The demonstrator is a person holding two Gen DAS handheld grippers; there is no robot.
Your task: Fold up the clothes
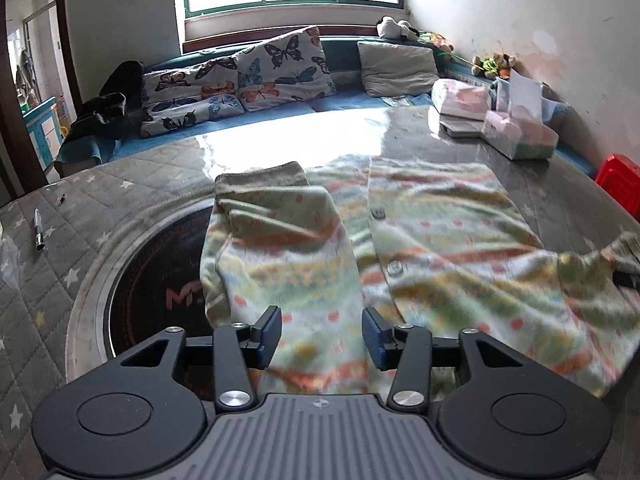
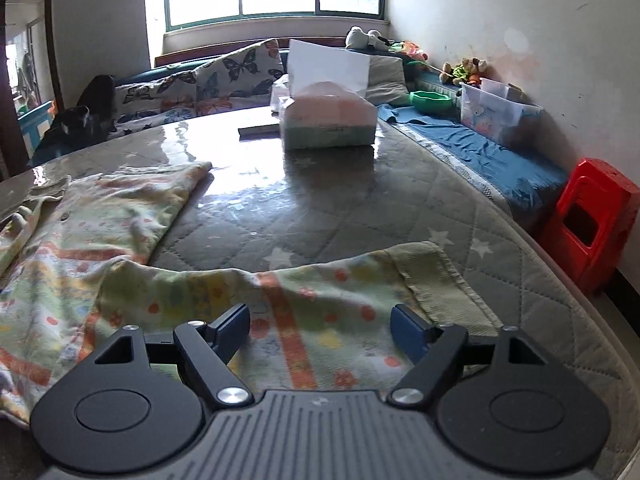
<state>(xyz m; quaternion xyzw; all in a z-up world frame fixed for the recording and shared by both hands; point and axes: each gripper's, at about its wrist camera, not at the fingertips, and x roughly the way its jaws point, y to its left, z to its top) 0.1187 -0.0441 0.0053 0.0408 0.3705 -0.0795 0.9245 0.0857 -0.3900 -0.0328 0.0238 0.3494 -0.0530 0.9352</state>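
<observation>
We are working on a pastel patterned cardigan (image 1: 432,216) lying button-side up on the quilted tabletop (image 2: 320,216), toward its near edge, with its left part draped over the dark round inset (image 1: 152,276) in the table. As we are reading it, the fold is partly done: the left sleeve (image 1: 280,232) is already lying across the body, its ribbed cuff pointing toward the far edge. The right sleeve (image 2: 340,296) is still spreading out sideways toward the right edge of the tabletop, cuff outermost, so that sleeve and the lengthwise folding of the body are what we are judging as left.

The garment's long axis is running from the near edge to the far edge, the button placket (image 1: 378,216) tracing that line; the neckline seems to be nearer us, though we cannot tell for sure.

We are holding the left gripper (image 1: 322,338) released, jaws spread above the folded sleeve and body, nothing between them. The right gripper (image 2: 320,330) is likewise released, jaws wide, hovering over the outstretched right sleeve without pinching it.

A tissue box (image 2: 328,120) is sitting near the far edge.
</observation>
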